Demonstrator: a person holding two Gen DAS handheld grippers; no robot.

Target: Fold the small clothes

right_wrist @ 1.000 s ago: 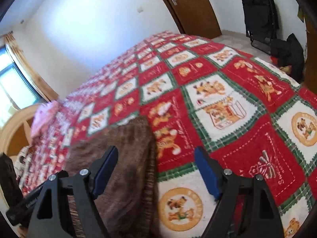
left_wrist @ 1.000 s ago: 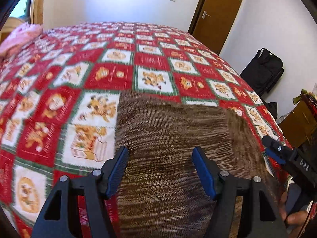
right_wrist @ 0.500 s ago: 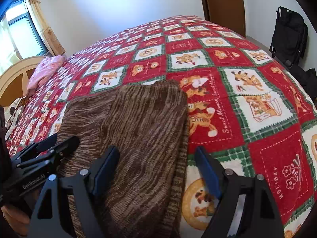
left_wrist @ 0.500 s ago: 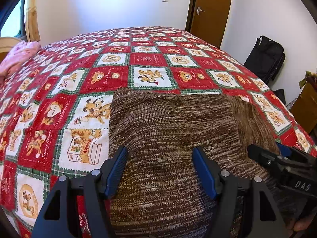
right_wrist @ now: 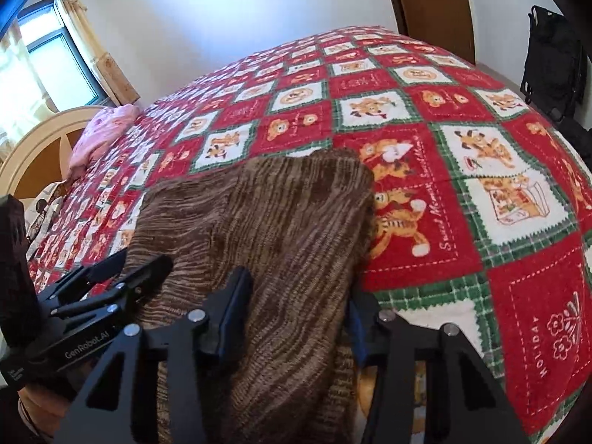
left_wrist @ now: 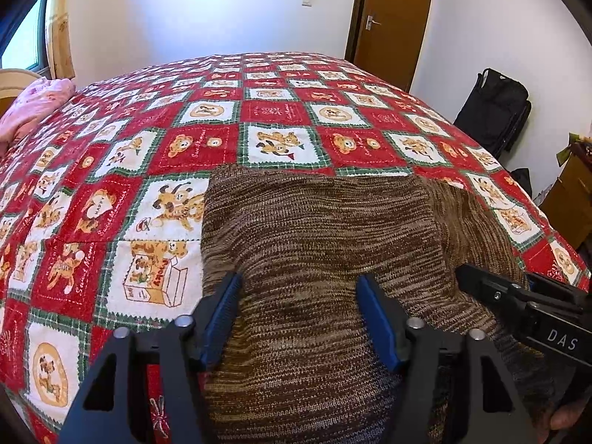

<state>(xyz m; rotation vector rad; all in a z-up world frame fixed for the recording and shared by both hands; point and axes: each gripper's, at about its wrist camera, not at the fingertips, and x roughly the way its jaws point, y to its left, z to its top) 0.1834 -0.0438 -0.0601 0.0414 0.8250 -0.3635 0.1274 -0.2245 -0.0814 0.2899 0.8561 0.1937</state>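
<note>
Landmark is the brown knit sweater (left_wrist: 318,244), which is lying folded on the red patchwork bedspread (left_wrist: 122,192) at the bed's near edge. Far left of the sweater, a pink bundle of cloth (left_wrist: 33,107) is sitting at the head end of the bed, by the wooden headboard (right_wrist: 33,148) and the curtained window (right_wrist: 48,59). The left gripper (left_wrist: 298,314) is hovering over the sweater's near-left part, blue pads (left_wrist: 373,318) spread wide, knit showing in the gap, nothing pinched. In the right wrist view the left gripper (right_wrist: 122,277) is sitting at the sweater's left edge. The right gripper (right_wrist: 299,318) is straddling the sweater's near-right edge, fingers wide apart, left finger over the knit, right finger (right_wrist: 360,329) low beside the folded edge; no grip on fabric showing. In the left wrist view the right gripper (left_wrist: 518,296) is lying across the sweater's right side, its fingertips seen side-on. Behind the sweater, past the bed, a brown door (left_wrist: 392,18) is standing shut. Right of the sweater, off the bed, a black bag (left_wrist: 495,111) is leaning on the white wall.
</note>
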